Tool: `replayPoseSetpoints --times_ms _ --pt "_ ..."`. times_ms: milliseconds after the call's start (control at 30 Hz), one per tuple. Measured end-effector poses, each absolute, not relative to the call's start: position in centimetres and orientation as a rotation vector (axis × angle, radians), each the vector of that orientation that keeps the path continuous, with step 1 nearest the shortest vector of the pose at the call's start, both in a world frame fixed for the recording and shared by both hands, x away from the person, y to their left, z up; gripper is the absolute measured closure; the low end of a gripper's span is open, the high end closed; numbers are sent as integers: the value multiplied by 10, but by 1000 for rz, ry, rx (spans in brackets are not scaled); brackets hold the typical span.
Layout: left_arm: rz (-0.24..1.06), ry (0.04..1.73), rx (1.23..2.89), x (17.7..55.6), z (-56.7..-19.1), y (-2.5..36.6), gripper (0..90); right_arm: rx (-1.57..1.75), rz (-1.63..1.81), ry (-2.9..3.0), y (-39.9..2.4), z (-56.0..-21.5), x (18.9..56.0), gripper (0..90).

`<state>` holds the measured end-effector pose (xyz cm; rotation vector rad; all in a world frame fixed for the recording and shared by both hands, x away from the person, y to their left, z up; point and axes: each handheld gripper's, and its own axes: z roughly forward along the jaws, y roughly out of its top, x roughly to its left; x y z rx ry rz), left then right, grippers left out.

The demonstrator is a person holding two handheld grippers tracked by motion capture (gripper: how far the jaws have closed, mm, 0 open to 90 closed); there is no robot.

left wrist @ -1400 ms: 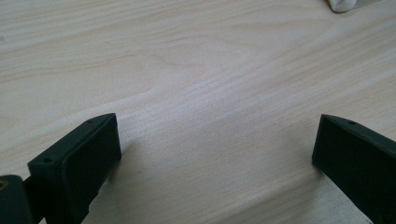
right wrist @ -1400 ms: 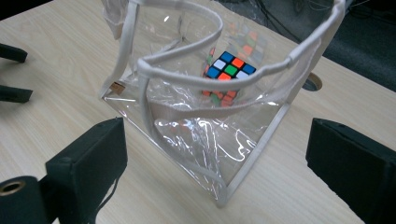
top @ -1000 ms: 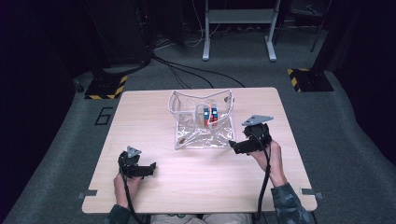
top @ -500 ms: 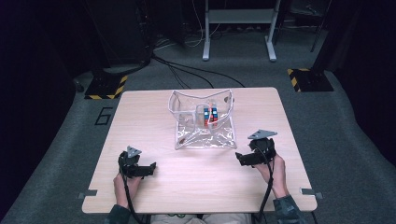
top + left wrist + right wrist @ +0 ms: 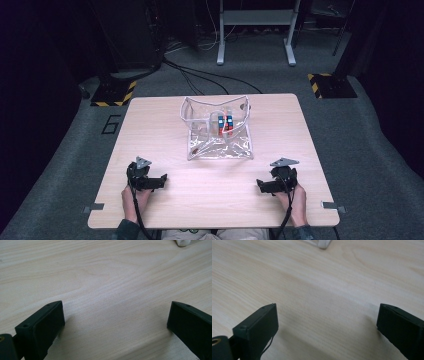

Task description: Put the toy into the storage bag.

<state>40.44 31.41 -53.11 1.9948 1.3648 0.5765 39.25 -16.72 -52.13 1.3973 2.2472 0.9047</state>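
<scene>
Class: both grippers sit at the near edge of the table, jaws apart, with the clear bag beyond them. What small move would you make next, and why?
Probably ease the right gripper forward toward the clear bag: its jaws are open and empty, and the bag with the cube inside lies untouched.

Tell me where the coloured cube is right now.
In the high view, the coloured cube sits inside the clear plastic bag at the table's far middle.
</scene>
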Motion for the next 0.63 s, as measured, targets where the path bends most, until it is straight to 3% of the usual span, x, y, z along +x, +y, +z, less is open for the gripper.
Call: replayPoseSetpoints --times_ms 633 --pt "573 1367 1993 404 -531 314 9 1358 911 2171 -172 -530 381 0"
